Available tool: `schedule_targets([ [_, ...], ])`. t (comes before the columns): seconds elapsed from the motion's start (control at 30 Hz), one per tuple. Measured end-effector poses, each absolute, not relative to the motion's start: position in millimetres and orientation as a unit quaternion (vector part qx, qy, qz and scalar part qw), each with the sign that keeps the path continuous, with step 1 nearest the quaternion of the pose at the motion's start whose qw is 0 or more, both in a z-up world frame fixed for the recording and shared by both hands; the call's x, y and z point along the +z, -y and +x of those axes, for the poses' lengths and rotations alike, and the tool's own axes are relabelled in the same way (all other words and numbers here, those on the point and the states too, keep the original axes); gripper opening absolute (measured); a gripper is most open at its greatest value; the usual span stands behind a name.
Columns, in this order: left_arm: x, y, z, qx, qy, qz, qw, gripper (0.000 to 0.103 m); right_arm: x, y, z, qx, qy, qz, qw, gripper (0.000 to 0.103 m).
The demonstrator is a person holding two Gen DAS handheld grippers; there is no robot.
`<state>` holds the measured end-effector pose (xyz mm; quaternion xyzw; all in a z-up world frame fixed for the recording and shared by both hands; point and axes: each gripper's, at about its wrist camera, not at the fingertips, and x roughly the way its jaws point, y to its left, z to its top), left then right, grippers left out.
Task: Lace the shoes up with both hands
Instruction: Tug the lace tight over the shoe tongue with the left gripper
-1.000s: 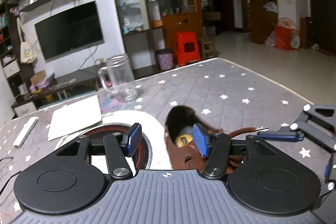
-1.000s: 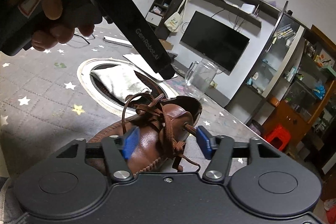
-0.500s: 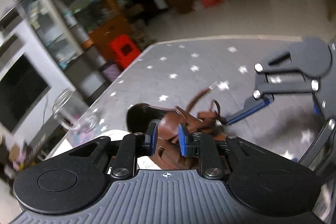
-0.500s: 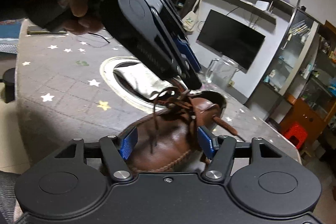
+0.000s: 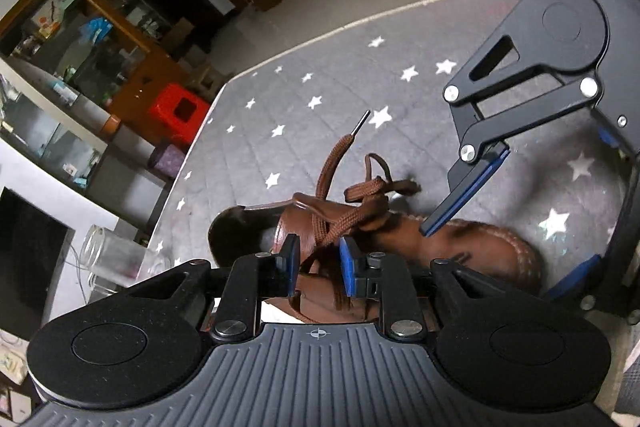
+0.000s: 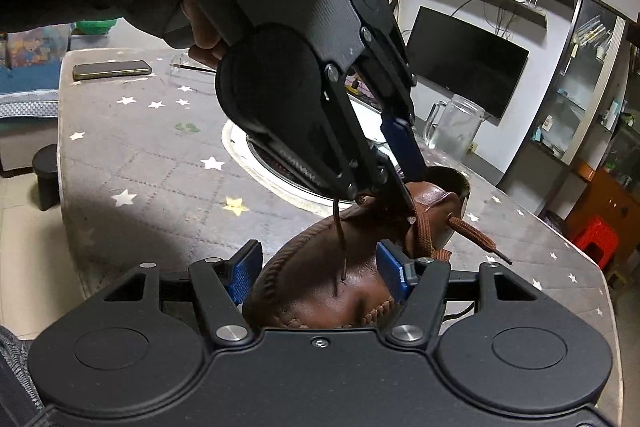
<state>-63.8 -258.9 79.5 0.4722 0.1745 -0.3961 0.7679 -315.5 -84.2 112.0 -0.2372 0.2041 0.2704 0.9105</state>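
Note:
A brown leather shoe (image 5: 472, 247) lies on the grey star-patterned table cover (image 5: 320, 131); it also shows in the right wrist view (image 6: 320, 279). Its brown laces (image 5: 352, 215) are tangled over the tongue, and one free end (image 5: 340, 155) with a metal tip sticks up. My left gripper (image 5: 319, 265) is tilted down over the tongue, its jaws narrowed around lace strands without pinching them tight. My right gripper (image 6: 320, 271) is open, its blue pads on either side of the toe. It also shows in the left wrist view (image 5: 508, 239).
A glass mug (image 6: 454, 127) stands behind the shoe. A round white-rimmed recess (image 6: 256, 167) lies in the table to the left. A phone (image 6: 112, 69) lies at the far left edge. A TV, shelves and a red stool (image 5: 178, 109) are beyond the table.
My left gripper has swung down over the shoe's tongue and narrowed its jaws around the laces. My right gripper has moved closer, with its pads beside the toe.

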Motion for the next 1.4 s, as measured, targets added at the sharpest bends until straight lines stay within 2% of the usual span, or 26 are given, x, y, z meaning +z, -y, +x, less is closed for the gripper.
schedule_targets([
  [0.03,79,259,-64,-0.397,-0.172,0.47,0.769,0.013,112,84,-315,0.271,-0.206,-0.236,0.91,0.066],
  [0.13,80,260,-62,-0.398,-0.166,0.453,0.78,0.006,111,84,-315,0.27,-0.21,-0.235,0.91,0.066],
  [0.23,83,257,-58,-0.394,-0.17,0.419,0.8,0.003,110,83,-314,0.268,-0.211,-0.234,0.91,0.066],
  [0.4,97,250,-48,-0.381,-0.184,0.309,0.851,0.002,109,81,-315,0.268,-0.21,-0.237,0.91,0.066],
  [0.53,115,241,-38,-0.387,-0.2,0.205,0.876,0.002,106,78,-315,0.267,-0.211,-0.24,0.909,0.07],
  [0.87,154,249,-40,-0.433,-0.231,0.079,0.868,0.002,98,73,-315,0.271,-0.226,-0.236,0.905,0.072],
  [1.1,170,266,-39,-0.448,-0.213,0.082,0.864,0.002,99,73,-315,0.267,-0.218,-0.235,0.909,0.072],
  [1.4,140,252,-55,-0.436,-0.226,0.271,0.828,0.003,101,80,-293,0.274,-0.234,-0.185,0.914,0.072],
])
